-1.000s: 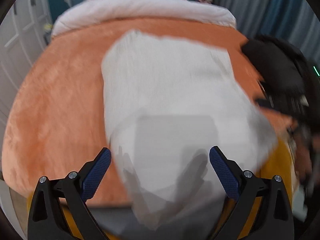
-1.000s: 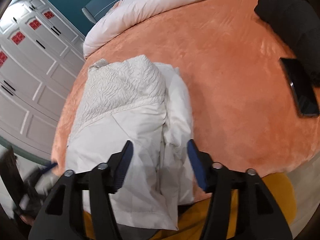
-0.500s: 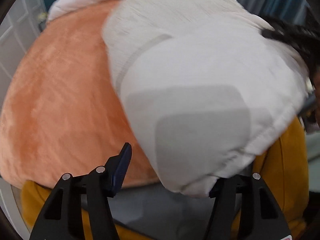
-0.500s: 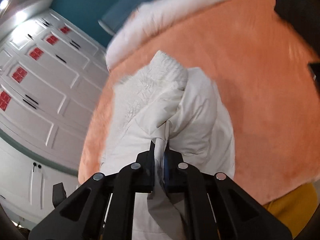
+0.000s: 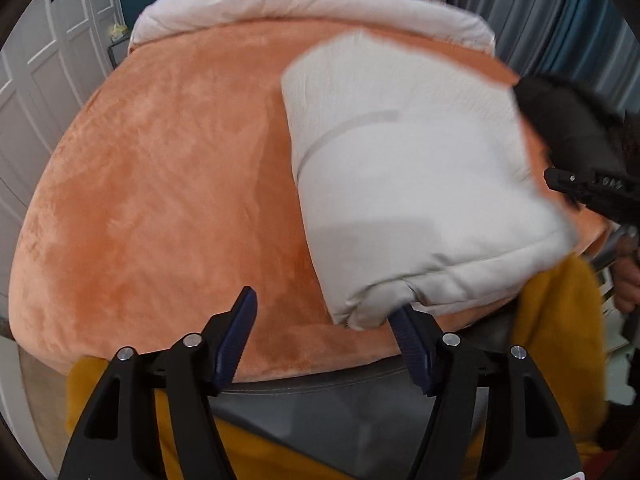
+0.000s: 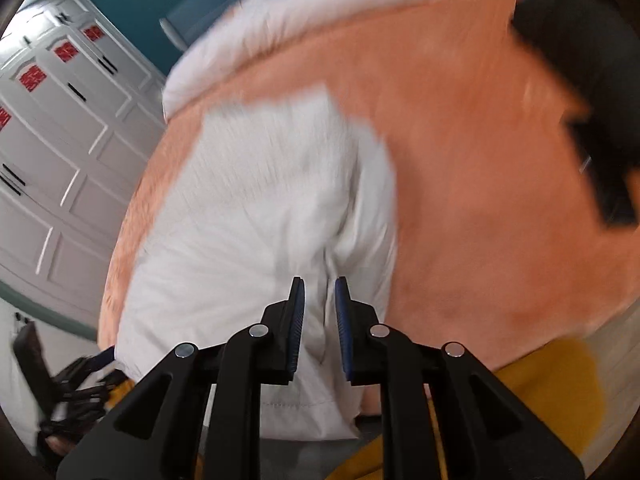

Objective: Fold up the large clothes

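Note:
A white padded garment (image 5: pixel 420 184) lies folded on the orange bed cover (image 5: pixel 168 184), towards the near right of the bed. My left gripper (image 5: pixel 324 328) hovers at the bed's near edge, its jaws opening. Its right fingertip (image 5: pixel 404 320) sits at the garment's near corner, and the left pad is well clear of the cloth. In the right wrist view the garment (image 6: pixel 256 208) is blurred. My right gripper (image 6: pixel 319 320) hangs over its near end, jaws opening with a narrow gap, no fold pinched. The other view shows that right gripper (image 5: pixel 592 188) at the garment's right edge.
A black garment (image 6: pixel 580 40) and a dark phone (image 6: pixel 608 184) lie on the bed's right side. A white duvet (image 5: pixel 312 4) is bunched at the head. White wardrobe doors (image 6: pixel 60 140) stand to the left. A person's yellow clothing (image 5: pixel 560 320) is at the near edge.
The left gripper slid left off the garment, its jaws narrower than a second ago. The right gripper shut on a fold of the garment, then let go and rose a little.

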`<state>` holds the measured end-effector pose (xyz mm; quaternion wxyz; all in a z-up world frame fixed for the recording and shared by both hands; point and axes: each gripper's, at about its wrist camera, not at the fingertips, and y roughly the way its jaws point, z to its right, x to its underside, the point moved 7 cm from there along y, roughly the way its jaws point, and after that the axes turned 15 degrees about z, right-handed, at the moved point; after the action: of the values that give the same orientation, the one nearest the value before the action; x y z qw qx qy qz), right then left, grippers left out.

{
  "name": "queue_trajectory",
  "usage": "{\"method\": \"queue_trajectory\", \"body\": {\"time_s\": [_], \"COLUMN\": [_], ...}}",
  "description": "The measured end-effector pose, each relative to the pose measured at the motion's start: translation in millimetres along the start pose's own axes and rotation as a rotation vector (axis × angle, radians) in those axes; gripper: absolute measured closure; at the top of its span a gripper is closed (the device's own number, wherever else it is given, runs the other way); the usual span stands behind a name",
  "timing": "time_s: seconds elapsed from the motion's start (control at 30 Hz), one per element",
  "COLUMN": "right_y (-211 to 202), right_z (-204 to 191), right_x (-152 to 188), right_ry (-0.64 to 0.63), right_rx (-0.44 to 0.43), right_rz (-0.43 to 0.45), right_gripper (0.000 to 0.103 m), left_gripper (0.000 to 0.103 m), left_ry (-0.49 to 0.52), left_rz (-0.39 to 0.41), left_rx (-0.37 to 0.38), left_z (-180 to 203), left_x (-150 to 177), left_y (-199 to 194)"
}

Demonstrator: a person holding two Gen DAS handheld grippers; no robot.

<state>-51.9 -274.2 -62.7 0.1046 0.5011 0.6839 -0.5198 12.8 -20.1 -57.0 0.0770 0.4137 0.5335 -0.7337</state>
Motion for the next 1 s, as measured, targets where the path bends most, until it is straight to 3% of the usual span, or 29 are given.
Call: {"method": "queue_trajectory", "body": {"time_s": [0.07,0.17,0.23,0.3,0.33,0.4,0.47,0.53,0.57,0.63,0.7,0.77,0.83,0.87,0.9,0.93,1.0], "right_y": [-7.9,8.8,31.7,73.9,107.2,146.3,139.1,105.4,80.0,52.0,46.7,65.3,88.1,100.8,108.8,117.9,138.3], "right_z": [-19.3,-44.6,-46.9,-39.0,-23.0,4.6,13.6,9.2,11.1,27.6,52.4,70.7,56.7,35.3,13.8,1.2,6.2], "right_x": [-34.0,-69.6,-81.8,-77.2,-60.0,-25.2,-25.2,-39.8,-46.3,-45.3,-33.6,-14.9,4.6,19.1,28.0,34.4,43.7], "right_ry": [-0.058,-0.129,-0.156,-0.171,-0.177,-0.116,-0.035,0.063,0.106,0.108,0.109,0.156,0.165,0.134,0.07,0.017,0.062], "right_rx": [0.0,-0.006,0.016,0.072,0.143,0.128,0.124,0.038,-0.014,0.003,0.044,0.012,-0.084,-0.157,-0.199,-0.209,-0.207], "right_rz": [0.072,0.129,0.134,0.075,-0.006,-0.157,-0.144,-0.065,-0.003,0.032,-0.004,-0.099,-0.206,-0.262,-0.274,-0.272,-0.292], "right_gripper": [0.089,0.089,0.088,0.089,0.092,0.094,0.094,0.093,0.093,0.091,0.089,0.091,0.096,0.103,0.103,0.103,0.103], "left_gripper": [0.037,0.031,0.022,0.02,0.02,0.02,0.02,0.02,0.02,0.02,0.018,0.015,0.014,0.014,0.014,0.014,0.014], "left_ry": [-0.008,-0.03,-0.03,-0.028,-0.011,0.02,0.064,0.09,0.083,0.03,-0.032,-0.07,-0.071,-0.064,-0.055,-0.043,-0.036], "left_rz": [0.016,0.192,0.28,0.326,0.322,0.276,0.181,0.131,0.098,0.09,0.08,0.069,0.065,0.065,0.065,0.066,0.07], "left_rx": [0.019,0.034,0.026,0.015,0.003,-0.033,-0.062,-0.081,-0.087,-0.067,-0.036,-0.031,-0.038,-0.048,-0.063,-0.091,-0.116], "left_z": [8.8,10.8,17.3,25.9,32.4,39.4,49.7,49.3,49.0,42.5,39.6,36.5,34.8,36.5,36.7,35.1,32.1], "left_x": [-20.6,-69.6,-97.7,-120.4,-125.0,-122.0,-105.5,-90.3,-80.6,-71.5,-65.5,-62.9,-60.9,-60.6,-60.1,-58.9,-57.5], "left_y": [-9.0,-25.2,-35.3,-30.1,-20.1,4.3,40.9,61.8,71.0,75.5,74.5,78.5,81.5,82.7,83.6,83.7,84.3]}}
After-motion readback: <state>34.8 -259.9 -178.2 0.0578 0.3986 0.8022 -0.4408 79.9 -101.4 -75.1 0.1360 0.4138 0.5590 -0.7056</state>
